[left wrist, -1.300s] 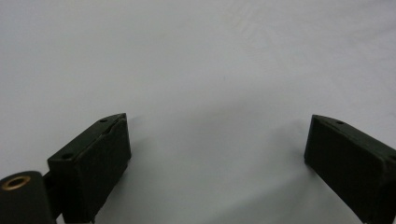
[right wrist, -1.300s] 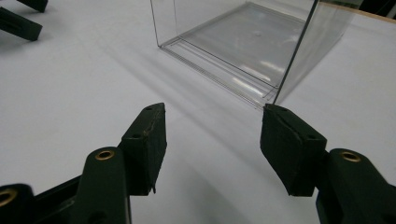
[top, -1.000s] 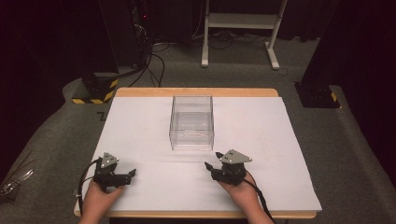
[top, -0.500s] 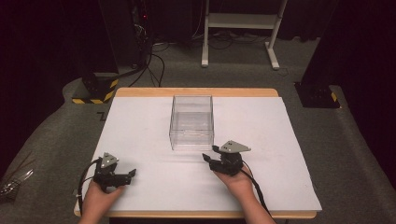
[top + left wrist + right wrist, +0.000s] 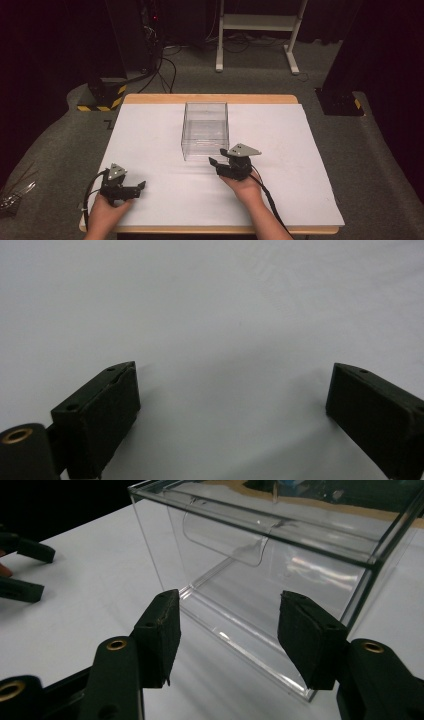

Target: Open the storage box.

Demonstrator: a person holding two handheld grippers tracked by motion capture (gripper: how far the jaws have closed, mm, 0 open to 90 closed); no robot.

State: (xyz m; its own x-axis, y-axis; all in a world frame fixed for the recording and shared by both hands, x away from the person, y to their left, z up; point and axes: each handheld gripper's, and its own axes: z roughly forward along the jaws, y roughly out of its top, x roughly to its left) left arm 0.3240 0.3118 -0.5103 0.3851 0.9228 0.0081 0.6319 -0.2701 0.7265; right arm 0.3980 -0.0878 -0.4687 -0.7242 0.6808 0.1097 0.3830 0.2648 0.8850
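Note:
A clear plastic box stands in the middle of the white table cover, with a curved handle lip on its near wall. My right gripper sits just in front of the box's near right corner, open, jaws aimed at the near wall with nothing between them. My left gripper rests low over the cover near the front left, open and empty; in the left gripper view the left gripper has bare white cover beneath its jaws. The left gripper also appears at far left in the right gripper view.
The white cover lies on a wooden table. Beyond it are grey carpet, cables, a white stand's legs and yellow-black striped bases. A black base sits at the right.
My right gripper has moved forward and left, from the front right area up close to the clear box. The left gripper has stayed in place.

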